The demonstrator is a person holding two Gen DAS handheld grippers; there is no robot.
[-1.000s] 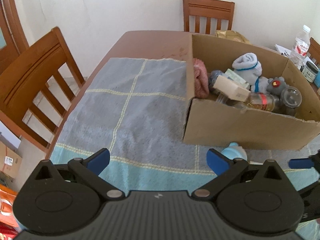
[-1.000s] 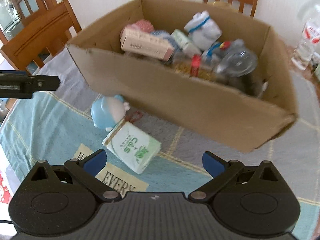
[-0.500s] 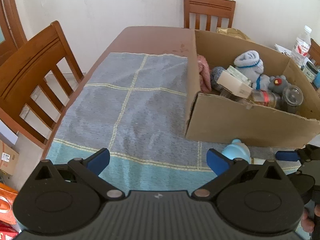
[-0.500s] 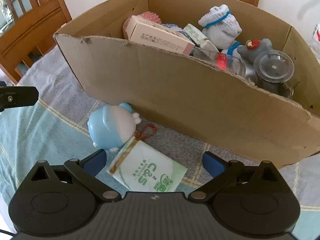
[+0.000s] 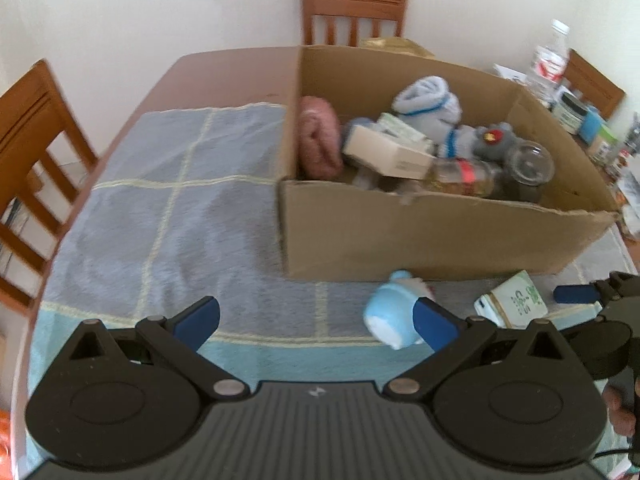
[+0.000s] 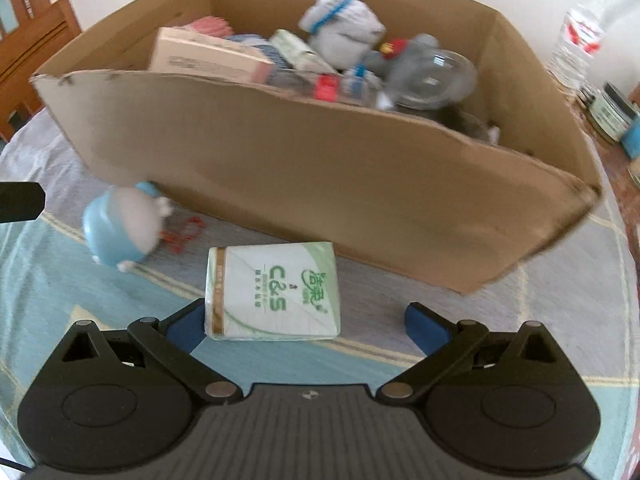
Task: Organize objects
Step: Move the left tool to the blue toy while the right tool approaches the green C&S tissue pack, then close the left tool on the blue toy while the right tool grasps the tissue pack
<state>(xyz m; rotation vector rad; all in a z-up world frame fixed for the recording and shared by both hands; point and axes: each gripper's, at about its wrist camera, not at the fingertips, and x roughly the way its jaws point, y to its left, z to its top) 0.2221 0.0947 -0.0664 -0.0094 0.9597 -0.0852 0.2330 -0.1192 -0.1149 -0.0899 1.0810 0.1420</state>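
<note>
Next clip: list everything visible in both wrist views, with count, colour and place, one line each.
cardboard box: one, brown, open, on the towel
tissue pack: one, white and green, on the towel before the box, between the right tool's fingers
penguin-like toy: one, light blue and white, on the towel beside the pack
box contents: pink knit roll, white carton, rolled socks, grey plush, glass jar, bottle with red label
towel: one, grey-blue, checked, over the wooden table
chairs: three, wooden, around the table
water bottle: one, clear, behind the box
left tool: open, empty
right tool: open, around the pack
</note>
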